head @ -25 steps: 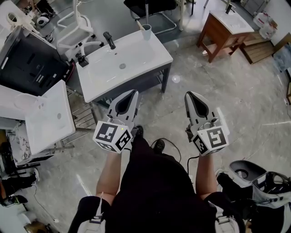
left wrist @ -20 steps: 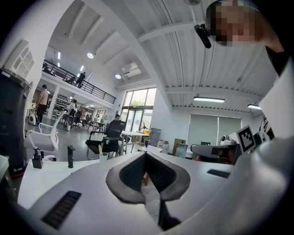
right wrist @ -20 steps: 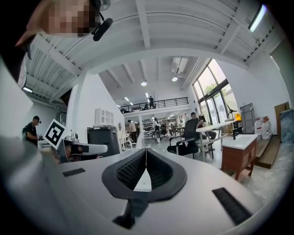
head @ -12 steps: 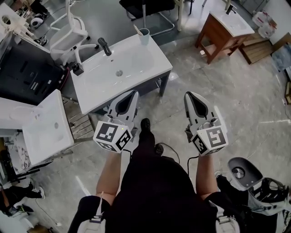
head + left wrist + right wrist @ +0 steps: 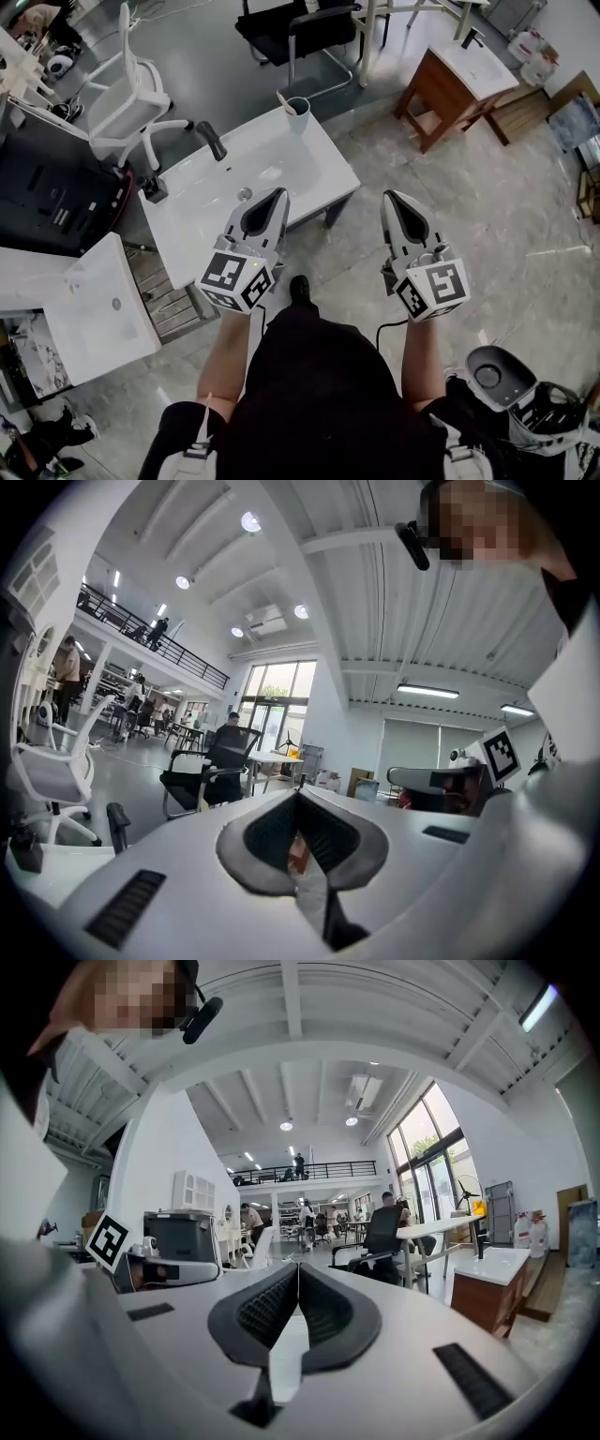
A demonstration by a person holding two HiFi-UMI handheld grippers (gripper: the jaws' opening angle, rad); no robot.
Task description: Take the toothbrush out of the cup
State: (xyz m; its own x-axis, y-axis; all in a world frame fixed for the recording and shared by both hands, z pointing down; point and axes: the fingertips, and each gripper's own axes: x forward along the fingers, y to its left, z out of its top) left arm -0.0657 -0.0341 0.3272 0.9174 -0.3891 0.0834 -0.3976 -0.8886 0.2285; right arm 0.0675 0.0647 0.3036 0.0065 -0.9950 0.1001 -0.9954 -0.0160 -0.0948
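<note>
We hold the left gripper (image 5: 274, 193) and right gripper (image 5: 390, 195) with jaws closed on nothing, near the washbasin (image 5: 281, 159) whose far corner bears the cup (image 5: 299, 114) holding the toothbrush (image 5: 284, 100).

Open-plan test hall or laboratory furnished with bathroom fixtures: a white rectangular ceramic washbasin on a dark frame (image 5: 281, 176), upper centre, and a brown wooden vanity unit (image 5: 427, 98), upper right, stand free on a grey marble-patterned floor (image 5: 506, 216). A white swivel office chair (image 5: 131, 94), upper left, and, in the left gripper view, a railed mezzanine gallery (image 5: 150, 635) beneath a high white ribbed ceiling (image 5: 375, 583) indicate a workplace.
</note>
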